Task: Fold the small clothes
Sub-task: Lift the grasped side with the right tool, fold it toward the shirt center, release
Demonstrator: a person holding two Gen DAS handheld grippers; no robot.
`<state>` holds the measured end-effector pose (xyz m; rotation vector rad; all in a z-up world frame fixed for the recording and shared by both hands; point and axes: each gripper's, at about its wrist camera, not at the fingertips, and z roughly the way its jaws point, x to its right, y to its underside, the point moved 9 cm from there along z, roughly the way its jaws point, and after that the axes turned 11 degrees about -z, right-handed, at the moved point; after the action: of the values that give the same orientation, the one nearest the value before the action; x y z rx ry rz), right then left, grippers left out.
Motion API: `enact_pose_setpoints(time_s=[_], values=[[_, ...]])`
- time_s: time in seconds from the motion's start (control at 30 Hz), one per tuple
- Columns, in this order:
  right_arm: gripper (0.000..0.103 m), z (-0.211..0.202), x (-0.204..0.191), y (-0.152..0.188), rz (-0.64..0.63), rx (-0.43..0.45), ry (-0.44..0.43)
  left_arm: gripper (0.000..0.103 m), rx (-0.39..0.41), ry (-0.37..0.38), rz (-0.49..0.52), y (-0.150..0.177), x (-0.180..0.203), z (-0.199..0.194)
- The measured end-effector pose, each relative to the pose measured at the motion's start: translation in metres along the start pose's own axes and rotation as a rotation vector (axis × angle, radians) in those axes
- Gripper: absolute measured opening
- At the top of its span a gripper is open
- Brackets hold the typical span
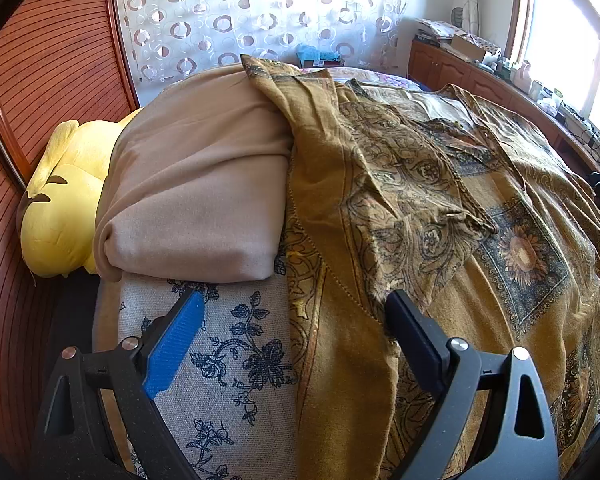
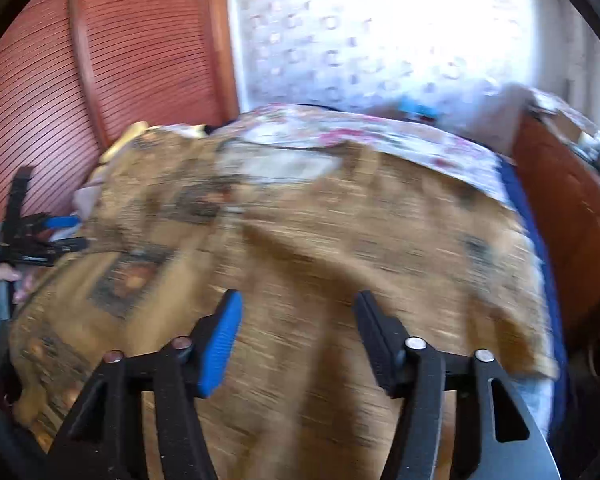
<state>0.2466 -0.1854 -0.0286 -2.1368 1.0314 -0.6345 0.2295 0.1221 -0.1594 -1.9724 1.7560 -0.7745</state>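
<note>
Both my left gripper (image 1: pixel 292 312) and right gripper (image 2: pixel 298 320) gape empty over the mustard patterned woven garment (image 1: pixel 440 208); I should pinch its edges squarely.

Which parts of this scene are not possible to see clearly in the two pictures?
- Right wrist view: the golden patterned cloth is smeared by motion blur; its print is unreadable.
- Left wrist view: the yellow plush toy is partly hidden under the beige blanket.
- Left wrist view: items on the wooden cabinet are too small.
</note>
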Motion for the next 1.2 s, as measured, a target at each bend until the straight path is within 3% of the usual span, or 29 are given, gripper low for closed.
enact_pose_setpoints(time_s=[0.2,0.37,0.57,0.8,0.93,1.07,1.2], values=[[0.068,-0.021,0.091,0.041,0.134,-0.036,0.144,0.093,0.000,0.000,0.000,0.000,0.000,0.000],[0.068,-0.027,0.141,0.069,0.290,-0.071,0.177,0.093,0.000,0.000,0.000,0.000,0.000,0.000],[0.068,-0.022,0.164,0.082,0.419,-0.090,0.137,0.096,-0.003,-0.006,-0.007,0.000,-0.003,0.001],[0.068,-0.002,0.174,0.085,0.561,-0.105,0.013,0.096,-0.003,-0.011,-0.008,0.000,-0.005,0.001],[0.068,-0.003,0.183,0.089,0.584,-0.124,-0.030,0.096,0.047,-0.043,-0.005,-0.012,-0.005,-0.016],[0.067,0.000,0.192,0.093,0.621,-0.112,-0.073,0.096,0.155,0.023,-0.019,-0.037,0.019,-0.057],[0.053,-0.001,0.194,0.091,0.632,-0.092,-0.108,0.096,0.190,0.091,0.004,-0.044,0.057,-0.073]])
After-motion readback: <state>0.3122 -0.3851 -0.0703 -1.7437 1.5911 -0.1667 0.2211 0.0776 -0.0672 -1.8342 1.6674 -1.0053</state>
